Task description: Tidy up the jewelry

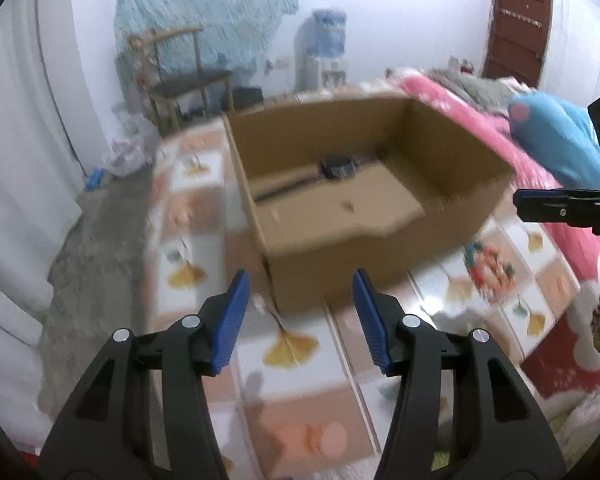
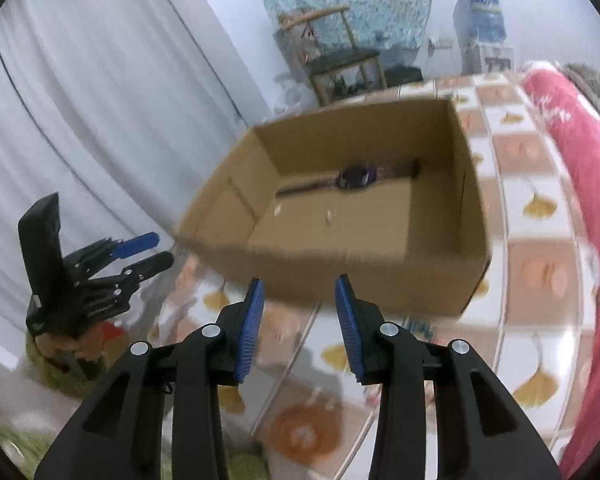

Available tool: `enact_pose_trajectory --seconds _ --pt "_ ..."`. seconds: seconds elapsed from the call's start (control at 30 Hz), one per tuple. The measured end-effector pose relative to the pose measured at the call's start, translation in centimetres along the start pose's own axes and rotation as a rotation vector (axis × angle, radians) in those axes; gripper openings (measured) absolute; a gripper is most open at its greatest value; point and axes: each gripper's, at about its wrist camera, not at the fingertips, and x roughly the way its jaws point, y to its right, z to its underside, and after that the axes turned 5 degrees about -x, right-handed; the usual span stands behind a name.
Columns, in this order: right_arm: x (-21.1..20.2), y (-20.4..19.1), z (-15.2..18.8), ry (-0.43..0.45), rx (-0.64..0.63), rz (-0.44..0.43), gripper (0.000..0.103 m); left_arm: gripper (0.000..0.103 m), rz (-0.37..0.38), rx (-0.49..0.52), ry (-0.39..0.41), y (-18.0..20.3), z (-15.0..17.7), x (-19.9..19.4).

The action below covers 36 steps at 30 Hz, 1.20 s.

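An open cardboard box (image 1: 460, 160) stands on a bed with a patterned cover; it also shows in the right wrist view (image 2: 472, 216). Inside lie a dark watch with a long strap (image 1: 336, 166) (image 2: 354, 176) and two small pale pieces (image 1: 348, 204) (image 2: 330, 216). My left gripper (image 1: 300, 312) is open and empty, above the cover just in front of the box. My right gripper (image 2: 300, 320) is open and empty, also before the box. The right gripper shows in the left view at the right edge (image 1: 520, 202); the left one shows at the left (image 2: 160, 250).
The patterned bed cover (image 1: 292, 348) (image 2: 536, 208) carries the box. A pink blanket (image 1: 460, 108) (image 2: 580, 160) and a blue pillow (image 1: 556, 136) lie to the right. A wooden chair (image 1: 180, 76) (image 2: 340, 56), a water dispenser (image 1: 324, 48) and white curtains (image 2: 80, 120) stand beyond.
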Motion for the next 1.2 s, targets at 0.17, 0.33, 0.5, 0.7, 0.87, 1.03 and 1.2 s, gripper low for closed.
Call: enact_pose_trajectory --seconds 0.17,0.33,0.5,0.7,0.87,1.03,1.2 --pt "3.6 -0.2 3.0 -0.109 0.022 -0.011 0.036 0.051 0.026 0.04 -0.081 2.1 3.1 2.5" --pt "6.3 -1.3 4.4 -0.161 -0.022 0.008 0.031 0.049 0.056 0.065 -0.106 3.8 4.2 4.2" --pt "7.7 -1.3 4.7 -0.172 -0.023 0.0 0.025 0.029 0.094 0.123 -0.112 5.3 4.8 5.2" --pt "8.9 -1.2 4.6 -0.175 -0.013 -0.013 0.025 0.016 0.1 0.185 -0.152 6.6 5.3 6.7" --pt "9.6 -1.6 4.7 -0.185 -0.016 -0.017 0.025 0.006 0.109 0.185 -0.164 6.4 5.0 7.3" --pt "10.2 -1.4 4.6 -0.193 0.001 -0.038 0.025 0.006 0.125 0.199 -0.197 6.3 5.0 7.9" --pt "10.7 -1.5 4.4 -0.2 0.001 -0.044 0.025 0.006 0.189 0.179 -0.228 6.0 5.2 7.9"
